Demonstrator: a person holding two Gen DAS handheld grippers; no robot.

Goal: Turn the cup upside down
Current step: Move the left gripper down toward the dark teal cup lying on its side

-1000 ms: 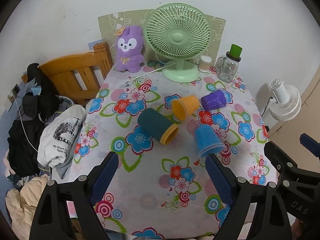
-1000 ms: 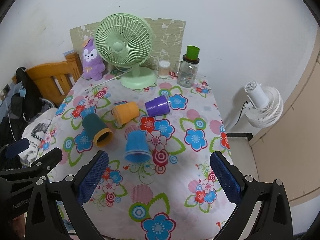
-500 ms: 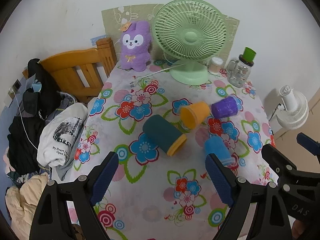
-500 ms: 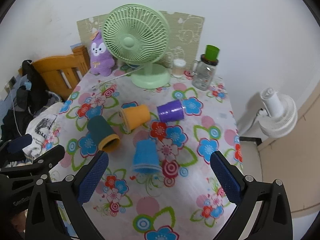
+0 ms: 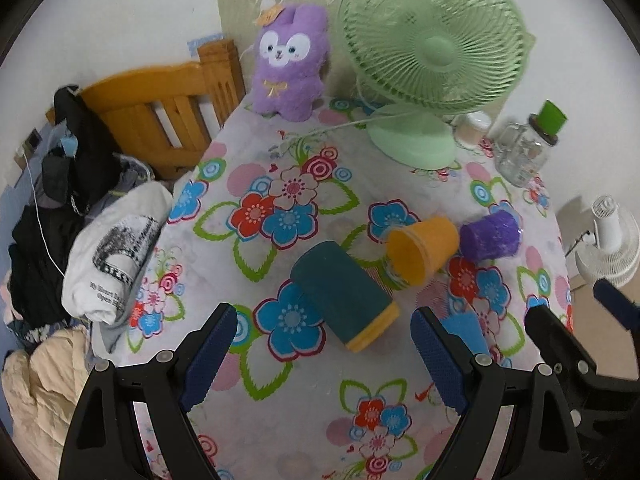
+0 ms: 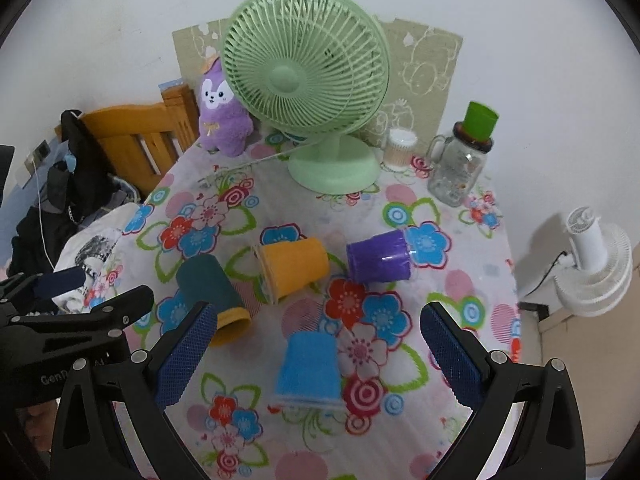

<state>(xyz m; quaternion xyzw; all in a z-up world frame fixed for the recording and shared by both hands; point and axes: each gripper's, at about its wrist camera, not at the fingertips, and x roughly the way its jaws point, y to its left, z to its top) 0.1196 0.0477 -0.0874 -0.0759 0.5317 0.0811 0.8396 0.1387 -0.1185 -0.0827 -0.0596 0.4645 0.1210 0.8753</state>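
Note:
Several cups lie on their sides on the flowered tablecloth (image 6: 460, 280). The dark teal cup (image 5: 342, 302) with a yellow rim lies just ahead of my open left gripper (image 5: 324, 364); it also shows in the right wrist view (image 6: 210, 284). The orange cup (image 5: 420, 252) (image 6: 292, 266) and purple cup (image 5: 490, 236) (image 6: 378, 256) lie further back. The blue cup (image 6: 308, 368) lies between the fingers of my open right gripper (image 6: 320, 360); in the left wrist view its edge (image 5: 466, 328) peeks past my right finger.
A green desk fan (image 6: 312, 92), a purple plush rabbit (image 5: 290, 64), a glass jar with a green lid (image 6: 460, 160) and a small white pot (image 6: 398, 150) stand at the table's back. A wooden chair (image 5: 160, 104) and clothes pile (image 5: 80, 216) are left; a white fan (image 6: 596, 264) is right.
Both grippers have moved forward and lower toward the cups, which look larger now. The cups have not moved. Both grippers stay open.

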